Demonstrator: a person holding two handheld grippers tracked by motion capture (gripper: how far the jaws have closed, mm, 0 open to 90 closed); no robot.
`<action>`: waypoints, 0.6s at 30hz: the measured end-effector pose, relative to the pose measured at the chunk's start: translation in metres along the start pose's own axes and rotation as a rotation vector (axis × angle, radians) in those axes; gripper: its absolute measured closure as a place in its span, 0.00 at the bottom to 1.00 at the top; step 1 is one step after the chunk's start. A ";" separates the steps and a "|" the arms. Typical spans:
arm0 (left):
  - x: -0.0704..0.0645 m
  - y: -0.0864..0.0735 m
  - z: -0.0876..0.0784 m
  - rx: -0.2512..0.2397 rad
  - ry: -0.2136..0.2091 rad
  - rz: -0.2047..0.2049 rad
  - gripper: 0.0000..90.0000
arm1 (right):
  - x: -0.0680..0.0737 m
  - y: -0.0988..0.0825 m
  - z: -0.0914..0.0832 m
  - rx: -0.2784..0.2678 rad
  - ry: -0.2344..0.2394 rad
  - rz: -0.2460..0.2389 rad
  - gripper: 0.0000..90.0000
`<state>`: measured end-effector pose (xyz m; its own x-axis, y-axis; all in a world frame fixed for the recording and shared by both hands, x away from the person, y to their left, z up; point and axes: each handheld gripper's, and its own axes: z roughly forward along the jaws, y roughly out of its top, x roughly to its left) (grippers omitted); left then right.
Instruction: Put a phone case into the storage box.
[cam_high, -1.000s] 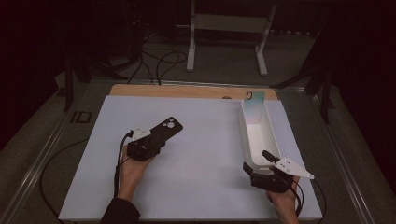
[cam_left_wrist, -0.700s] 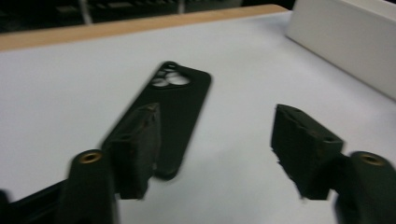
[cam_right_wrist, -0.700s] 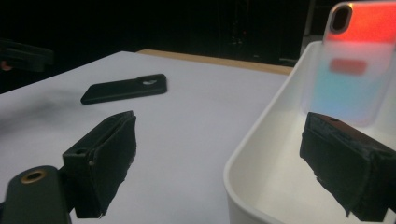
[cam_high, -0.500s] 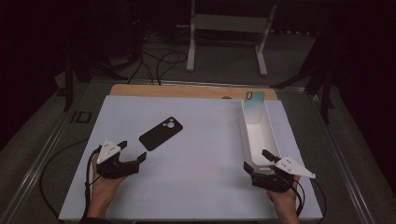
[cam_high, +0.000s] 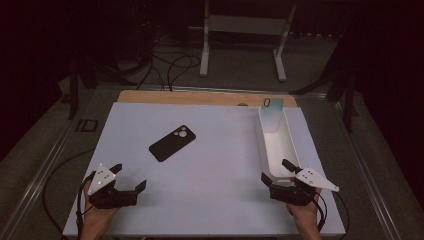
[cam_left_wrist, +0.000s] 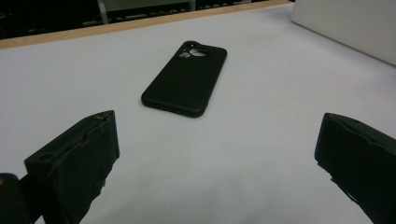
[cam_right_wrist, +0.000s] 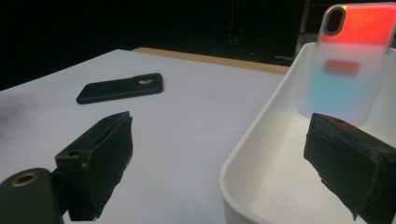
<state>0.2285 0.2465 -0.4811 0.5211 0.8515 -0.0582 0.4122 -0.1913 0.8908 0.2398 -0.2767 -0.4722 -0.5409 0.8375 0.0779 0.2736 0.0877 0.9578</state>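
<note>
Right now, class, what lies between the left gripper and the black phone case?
Nothing: in the left gripper view, bare white table separates the open left gripper from the black phone case.

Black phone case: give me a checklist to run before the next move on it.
1. Black phone case lies flat on the table, free of both grippers: ok.
2. Left gripper empty; its jaws have just been opening and stand wide, nothing between them: ok.
3. Right gripper open at the near end of the white tray, one jaw over the tray's inside: ok.
4. Room in the tray: the iridescent phone case leans at the far end, the near part is bare: ok.
5. Which face of the black case is up: cannot tell.
</note>
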 end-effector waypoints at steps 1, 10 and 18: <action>0.001 0.000 0.000 0.001 0.002 0.000 0.00 | 0.000 0.000 0.000 0.000 -0.002 -0.006 0.09; -0.002 0.001 0.001 0.005 -0.001 0.003 0.00 | -0.002 -0.003 0.001 0.012 -0.005 -0.011 0.09; -0.002 0.011 0.006 -0.003 -0.021 0.009 0.00 | 0.000 -0.004 0.004 0.025 -0.001 -0.017 0.09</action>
<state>0.2361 0.2395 -0.4735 0.5404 0.8393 -0.0600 0.4056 -0.1974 0.8925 0.2418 -0.2753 -0.4776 -0.5453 0.8360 0.0613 0.2842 0.1156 0.9518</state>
